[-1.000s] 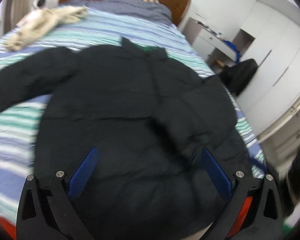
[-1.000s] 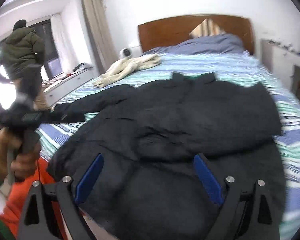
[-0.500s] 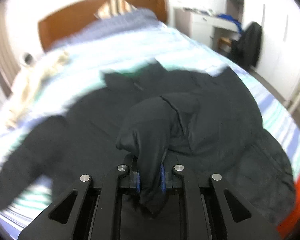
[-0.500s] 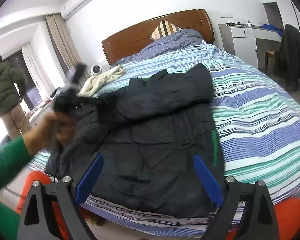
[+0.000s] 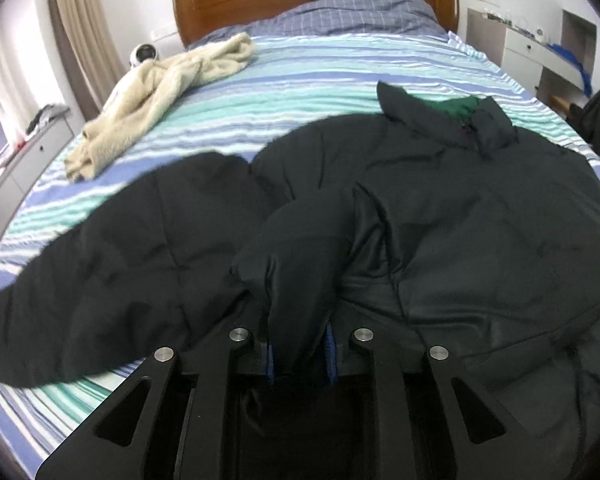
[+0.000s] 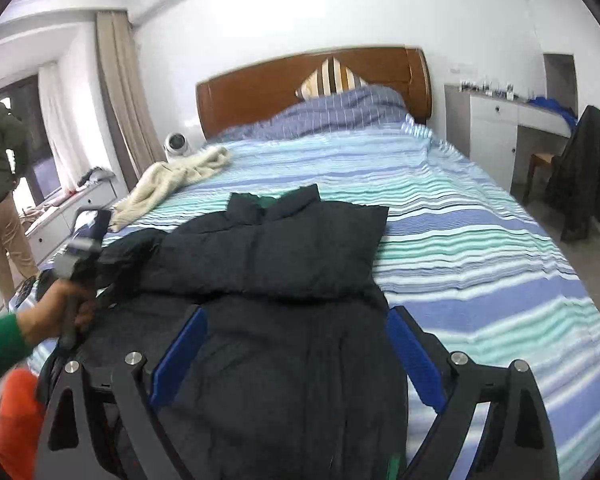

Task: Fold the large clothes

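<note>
Left jaws around black jacket (image 5: 480, 216) fold (right jaws closing, empty)

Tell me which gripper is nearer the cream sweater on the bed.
Left. The left gripper, clamping the black jacket, sits on the cream sweater side; the right gripper, closing over the jacket, is farther across.

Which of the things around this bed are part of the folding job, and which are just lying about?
Part of the job:
- black jacket
- left gripper, jaws opening, jacket fabric between them
- right gripper, jaws closing, not yet gripping

Just lying about:
- cream fleece garment
- striped pillow
- dark coat on the chair
- small white fan
</note>
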### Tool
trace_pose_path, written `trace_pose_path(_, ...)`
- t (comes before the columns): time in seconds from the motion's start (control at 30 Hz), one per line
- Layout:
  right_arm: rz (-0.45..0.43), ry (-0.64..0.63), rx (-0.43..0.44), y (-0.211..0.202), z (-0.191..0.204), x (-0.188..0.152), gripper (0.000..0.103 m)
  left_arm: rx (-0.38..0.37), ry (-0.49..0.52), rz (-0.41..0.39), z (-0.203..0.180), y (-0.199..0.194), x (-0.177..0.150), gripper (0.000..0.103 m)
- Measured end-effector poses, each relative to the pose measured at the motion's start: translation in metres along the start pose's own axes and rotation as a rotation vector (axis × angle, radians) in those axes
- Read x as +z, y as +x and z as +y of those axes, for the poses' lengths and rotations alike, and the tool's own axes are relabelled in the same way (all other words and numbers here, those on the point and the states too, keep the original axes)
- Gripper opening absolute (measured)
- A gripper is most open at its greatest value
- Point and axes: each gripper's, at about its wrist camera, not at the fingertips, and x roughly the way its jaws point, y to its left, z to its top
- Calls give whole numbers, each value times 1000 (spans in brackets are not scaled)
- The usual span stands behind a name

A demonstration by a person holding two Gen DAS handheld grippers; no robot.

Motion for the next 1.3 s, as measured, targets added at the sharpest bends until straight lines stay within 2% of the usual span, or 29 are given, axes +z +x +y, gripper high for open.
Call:
trace_pose_path(0.03,17,22,-6,14,-6,12,69,-6,-2,0,0,3,-1,21)
trace_pose_path(0.07,37,60,-22,34,-14,27,65,-12,-4,-1,-2,7,-2,22)
trace_pose_path(0.2,80,204,-3,102,-37,59,62,-37,-27,-4,6,18,0,25)
trace_pose_path(0.23,87,224,3,114,-39,59,62,-44,-36,-4,7,19,0,26)
trace_pose_path(0.3,158,271,20,158,-47,52,62,-57,-49,-3,7,22,-1,27)
trace_pose_path(0.4,437,288,-28,229,-57,6,58,-94,-66,-2,9,26,-1,32)
trace_pose_path(0.47,432,288,-26,232,-59,0,58,-97,-70,-2,9,29,-3,32)
trace_pose_path(0.53,479,263,-58,229,-53,11,58,-96,-71,-6,9,30,-4,32)
trace_pose_path(0.57,467,252,-66,224,-51,21,58,-95,-71,-9,8,31,-4,32)
trace_pose_path(0.67,321,216,-55,211,-48,61,58,-84,-64,-18,6,30,-6,32)
trace_pose_path(0.73,237,245,-18,213,-51,82,58,-77,-60,-22,4,28,-7,32)
trace_pose_path(0.8,208,290,13,228,-60,92,58,-75,-59,-22,4,27,-8,32)
trace_pose_path(0.87,250,325,-16,259,-70,83,58,-76,-60,-22,4,28,-8,32)
trace_pose_path(0.93,382,376,-51,294,-86,56,55,-91,-57,-24,3,27,-8,33)
trace_pose_path(0.97,399,388,-46,300,-87,46,55,-91,-56,-23,3,28,-8,33)
trace_pose_path(1.0,367,374,-52,298,-85,42,55,-88,-54,-22,2,28,-8,33)
trace_pose_path(1.1,384,332,-72,288,-75,42,55,-92,-59,-23,2,29,-8,34)
trace_pose_path(1.17,388,320,-55,266,-68,44,57,-98,-65,-22,3,29,-8,34)
trace_pose_path(1.27,377,311,42,224,-54,40,57,-101,-69,-25,4,29,-8,34)
trace_pose_path(1.3,394,315,82,209,-49,28,58,-100,-69,-26,4,30,-8,34)
